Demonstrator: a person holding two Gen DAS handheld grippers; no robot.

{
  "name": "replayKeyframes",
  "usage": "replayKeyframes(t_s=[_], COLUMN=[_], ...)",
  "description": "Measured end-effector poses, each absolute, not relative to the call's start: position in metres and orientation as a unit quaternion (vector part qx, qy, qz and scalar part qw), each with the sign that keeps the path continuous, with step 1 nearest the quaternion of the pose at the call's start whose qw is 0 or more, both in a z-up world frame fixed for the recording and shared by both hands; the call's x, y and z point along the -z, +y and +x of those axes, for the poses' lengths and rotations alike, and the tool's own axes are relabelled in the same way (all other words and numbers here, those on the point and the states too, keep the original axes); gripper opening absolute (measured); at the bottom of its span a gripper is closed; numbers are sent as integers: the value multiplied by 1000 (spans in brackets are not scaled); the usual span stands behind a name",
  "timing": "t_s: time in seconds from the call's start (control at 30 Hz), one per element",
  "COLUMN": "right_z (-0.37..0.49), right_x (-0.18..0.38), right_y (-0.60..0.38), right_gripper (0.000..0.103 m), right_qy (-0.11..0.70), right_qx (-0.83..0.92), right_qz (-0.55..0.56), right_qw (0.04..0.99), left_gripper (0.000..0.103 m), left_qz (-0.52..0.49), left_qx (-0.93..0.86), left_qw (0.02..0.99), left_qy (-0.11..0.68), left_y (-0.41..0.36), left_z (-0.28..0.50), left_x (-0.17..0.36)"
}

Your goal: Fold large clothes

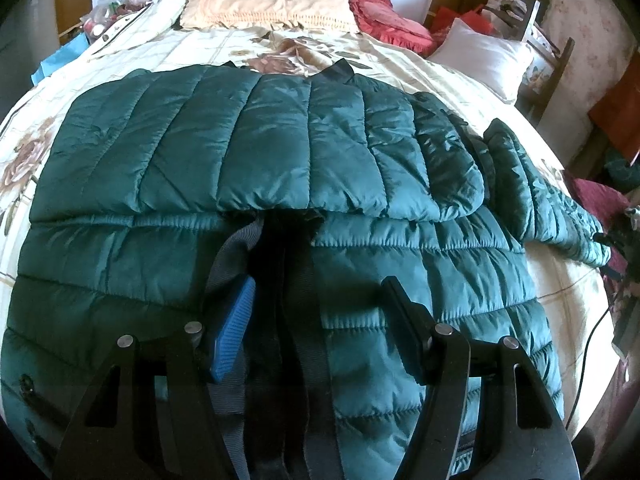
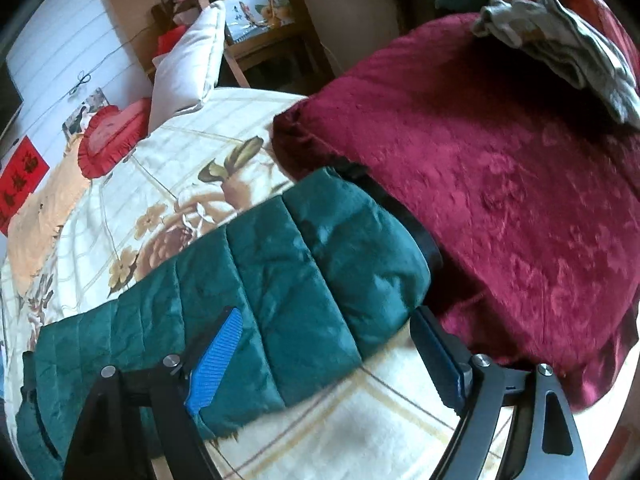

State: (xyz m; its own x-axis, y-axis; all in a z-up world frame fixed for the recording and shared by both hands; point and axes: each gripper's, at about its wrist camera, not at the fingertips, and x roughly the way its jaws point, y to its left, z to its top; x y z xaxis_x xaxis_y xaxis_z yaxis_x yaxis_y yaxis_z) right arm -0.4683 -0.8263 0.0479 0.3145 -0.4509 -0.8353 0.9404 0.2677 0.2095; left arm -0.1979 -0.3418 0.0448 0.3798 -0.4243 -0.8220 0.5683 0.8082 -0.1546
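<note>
We see a dark green quilted jacket (image 1: 280, 168) spread across the bed (image 1: 168, 56), w/ floral cream bedspread under it; one sleeve is folded over the body, the fold edge running across the middle of the left wrist view; a dark collar/lining strip (image 1: 280, 280) shows in the centre below that fold. Our left gripper (image 1: 320, 304) hovers over the jacket's near part, jaws spread wide, nothing between them; its blue pad (image 1: 234, 328) sits just beside the lining strip, the black finger on the other side over the quilting. Whether the pads touch the fabric, we can't tell.

In the right wrist view the other sleeve (image 2: 248, 272) lies stretched out over the bedspread, cuff end towards a dark red blanket (image 2: 500, 168); a black cuff band (image 2: 416, 224) lies btwn sleeve and blanket. Our right gripper (image 2: 332, 340) is also wide apart, straddling the sleeve near its cuff, holding nothing. A grey cloth (image 2: 560, 48) rests on the blanket; a white pillow (image 2: 188, 64) and a red cushion (image 2: 112, 136) lie at the bed's far end.
</note>
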Motion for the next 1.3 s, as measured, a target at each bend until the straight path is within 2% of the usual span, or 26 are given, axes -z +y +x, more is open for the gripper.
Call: replayKeyframes(t_s=[0.3, 0.37, 0.4, 0.43, 0.53, 1.0, 1.3], right_z=[-467, -463, -462, -463, -466, -418, -345], right_x=[-37, -37, -39, -41, -54, -148, -166], right_y=[-844, -844, -843, -842, -835, -747, -677], right_gripper=[82, 65, 49, 37, 18, 14, 14], right_qy=[320, 326, 327, 323, 312, 272, 295], right_qx=[496, 500, 501, 498, 496, 396, 284], right_qz=[357, 334, 325, 321, 298, 190, 162], right_qw=[724, 729, 733, 738, 754, 856, 898], left_gripper=[65, 65, 65, 65, 65, 65, 65], left_qz=[80, 82, 82, 83, 82, 76, 67], left_qx=[301, 300, 300, 300, 303, 317, 308], left_qw=[826, 826, 826, 826, 826, 831, 831], left_qy=[470, 470, 469, 469, 469, 452, 458], left_y=[-339, -338, -338, -338, -337, -327, -309], left_z=[-200, -200, -200, -201, -201, -207, -192], left_x=[-46, -46, -46, -46, -47, -68, -75])
